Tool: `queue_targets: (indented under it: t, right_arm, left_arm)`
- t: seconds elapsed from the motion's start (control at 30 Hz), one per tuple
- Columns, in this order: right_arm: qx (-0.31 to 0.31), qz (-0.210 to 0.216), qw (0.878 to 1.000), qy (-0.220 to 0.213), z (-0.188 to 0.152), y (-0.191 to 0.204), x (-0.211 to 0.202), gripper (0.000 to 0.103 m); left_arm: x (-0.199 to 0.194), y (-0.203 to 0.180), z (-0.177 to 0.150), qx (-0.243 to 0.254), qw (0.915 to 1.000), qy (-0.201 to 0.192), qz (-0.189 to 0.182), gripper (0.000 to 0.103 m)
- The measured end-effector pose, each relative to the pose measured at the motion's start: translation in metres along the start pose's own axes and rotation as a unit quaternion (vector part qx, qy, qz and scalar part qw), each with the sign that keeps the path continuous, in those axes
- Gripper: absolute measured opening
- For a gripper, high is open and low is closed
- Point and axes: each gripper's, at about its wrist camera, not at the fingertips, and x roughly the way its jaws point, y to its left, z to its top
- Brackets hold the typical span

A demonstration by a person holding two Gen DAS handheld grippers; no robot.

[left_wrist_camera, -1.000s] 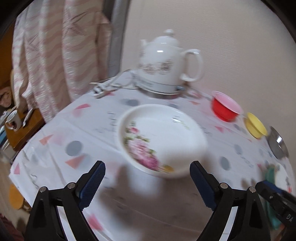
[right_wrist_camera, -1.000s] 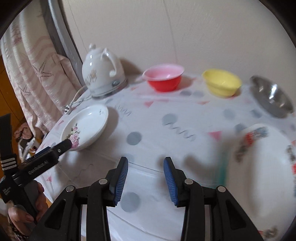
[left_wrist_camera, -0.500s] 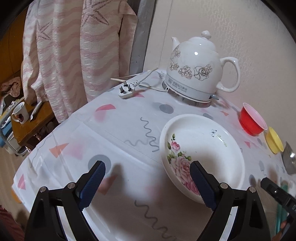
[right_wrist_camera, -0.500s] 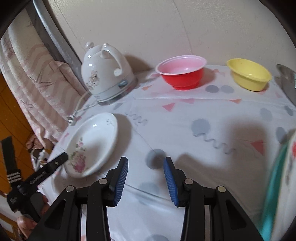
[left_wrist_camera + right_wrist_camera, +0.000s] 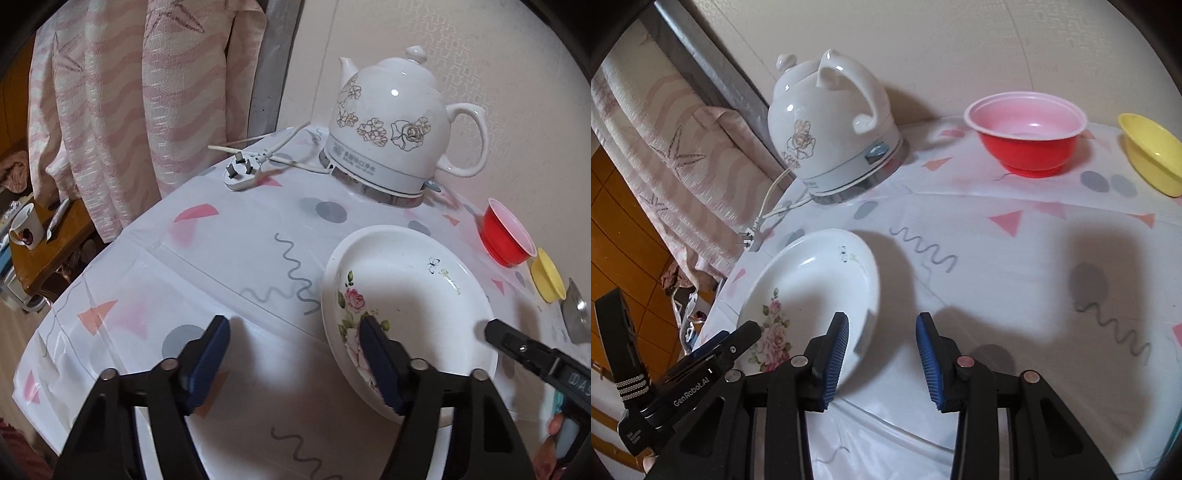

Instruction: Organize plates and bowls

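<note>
A white plate with pink roses (image 5: 406, 291) lies on the patterned tablecloth (image 5: 229, 251). My left gripper (image 5: 295, 354) straddles its left rim, one finger over the plate's inside and the other over the cloth. Its jaws are closing and the pads are clear of the rim. In the right wrist view the same plate (image 5: 812, 284) lies to the left. My right gripper (image 5: 884, 350) is at its right rim with its jaws closing slightly. Only cloth shows between those fingers. A red bowl (image 5: 1027, 136) and a yellow bowl (image 5: 1152, 155) stand by the wall.
A white floral kettle (image 5: 391, 129) stands at the back with its cord and plug (image 5: 240, 171) on the cloth. A metal bowl (image 5: 576, 314) shows at the far right. The table's edge drops at the left, beside a curtain (image 5: 122, 110) and a low wooden stand with a mug (image 5: 26, 225).
The left jaws have narrowed and now straddle the rose plate's left rim. The right gripper moved left from a large floral plate, now out of view, to the rose plate's right rim.
</note>
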Motion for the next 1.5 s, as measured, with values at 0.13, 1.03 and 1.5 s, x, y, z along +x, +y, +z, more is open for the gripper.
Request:
queue_targets:
  t: [0.13,1.03,1.5]
  right_arm:
    - [-0.012,-0.010,1.000,0.015,0.000,0.006,0.011,0.028]
    - [-0.039,-0.027,0.999,-0.010,-0.005,0.003,0.007,0.015]
    - [-0.049,-0.053,0.997,-0.042,-0.019,-0.011,-0.029,0.016]
  left_arm:
    - [0.002,-0.002,0.001,0.007,0.9999,0.007,-0.007,0.053]
    - [0.005,-0.054,-0.011,0.095,0.9952,0.010,-0.021,0.034]
    - [-0.012,-0.079,-0.030,0.123,0.9916,-0.017,-0.037,0.028]
